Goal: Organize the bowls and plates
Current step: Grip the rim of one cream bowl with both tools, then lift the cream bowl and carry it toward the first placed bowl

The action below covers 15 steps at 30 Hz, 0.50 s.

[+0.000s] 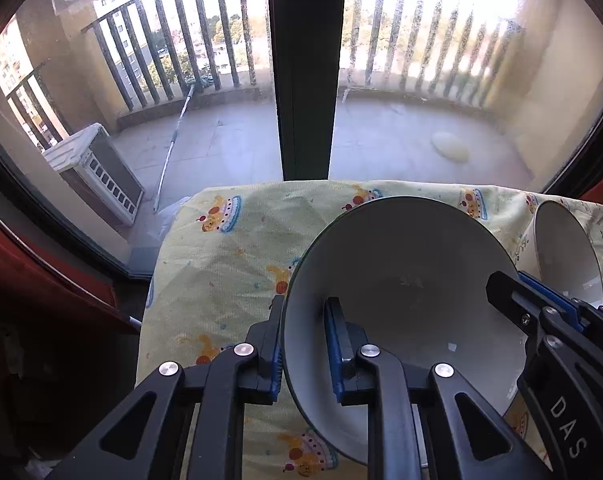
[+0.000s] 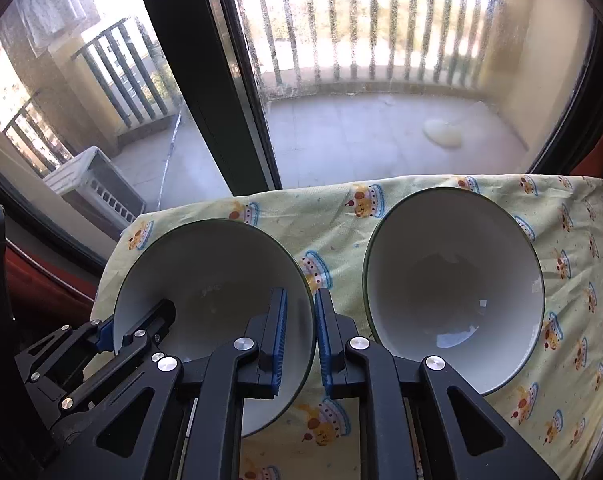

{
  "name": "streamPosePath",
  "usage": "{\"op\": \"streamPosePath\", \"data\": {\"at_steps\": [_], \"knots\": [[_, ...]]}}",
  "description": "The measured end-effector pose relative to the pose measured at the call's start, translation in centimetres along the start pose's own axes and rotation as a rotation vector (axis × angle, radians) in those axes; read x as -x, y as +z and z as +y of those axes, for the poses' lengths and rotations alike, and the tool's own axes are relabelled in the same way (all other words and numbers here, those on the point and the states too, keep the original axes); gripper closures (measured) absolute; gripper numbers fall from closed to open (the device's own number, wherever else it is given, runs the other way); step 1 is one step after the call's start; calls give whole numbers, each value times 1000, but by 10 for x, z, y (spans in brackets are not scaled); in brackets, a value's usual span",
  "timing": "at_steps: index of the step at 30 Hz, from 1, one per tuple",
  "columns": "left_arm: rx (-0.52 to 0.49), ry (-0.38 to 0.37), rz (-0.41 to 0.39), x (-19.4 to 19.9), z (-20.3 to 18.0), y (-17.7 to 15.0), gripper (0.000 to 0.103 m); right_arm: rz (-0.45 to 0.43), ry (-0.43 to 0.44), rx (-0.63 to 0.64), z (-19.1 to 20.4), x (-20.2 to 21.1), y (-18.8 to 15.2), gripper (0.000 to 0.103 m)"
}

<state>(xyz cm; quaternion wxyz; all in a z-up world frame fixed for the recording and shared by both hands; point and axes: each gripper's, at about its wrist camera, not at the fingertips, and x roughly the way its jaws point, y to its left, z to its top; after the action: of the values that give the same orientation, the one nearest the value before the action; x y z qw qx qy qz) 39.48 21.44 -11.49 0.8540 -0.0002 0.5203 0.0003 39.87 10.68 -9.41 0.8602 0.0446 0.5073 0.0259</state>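
Note:
Two white bowls with dark green rims stand on a yellow cartoon-print cloth. My left gripper (image 1: pixel 303 350) straddles the left rim of the left bowl (image 1: pixel 405 280), one finger inside and one outside, closed on the wall. My right gripper (image 2: pixel 301 340) straddles the right rim of the same bowl (image 2: pixel 213 280) and is closed on it; it also shows in the left wrist view (image 1: pixel 541 304). The left gripper shows in the right wrist view (image 2: pixel 113 332). The second bowl (image 2: pixel 453 280) stands free to the right; it also shows in the left wrist view (image 1: pixel 561 252).
The cloth-covered table (image 2: pixel 333 216) ends at a large glass door with a dark frame post (image 1: pixel 305 80). Behind the glass is a balcony with railing and an air-conditioner unit (image 1: pixel 97 172). A dark red wall (image 1: pixel 41 280) is on the left.

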Motion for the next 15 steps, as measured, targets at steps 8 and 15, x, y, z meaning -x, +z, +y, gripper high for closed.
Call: {"op": "streamPosePath", "data": {"at_steps": [8, 15], "knots": [[-15, 17, 13, 3, -2, -4, 87, 8, -24, 19, 3, -2, 2, 90], [-2, 2, 47, 11, -2, -20, 87, 27, -34, 37, 2, 7, -9, 90]]}}
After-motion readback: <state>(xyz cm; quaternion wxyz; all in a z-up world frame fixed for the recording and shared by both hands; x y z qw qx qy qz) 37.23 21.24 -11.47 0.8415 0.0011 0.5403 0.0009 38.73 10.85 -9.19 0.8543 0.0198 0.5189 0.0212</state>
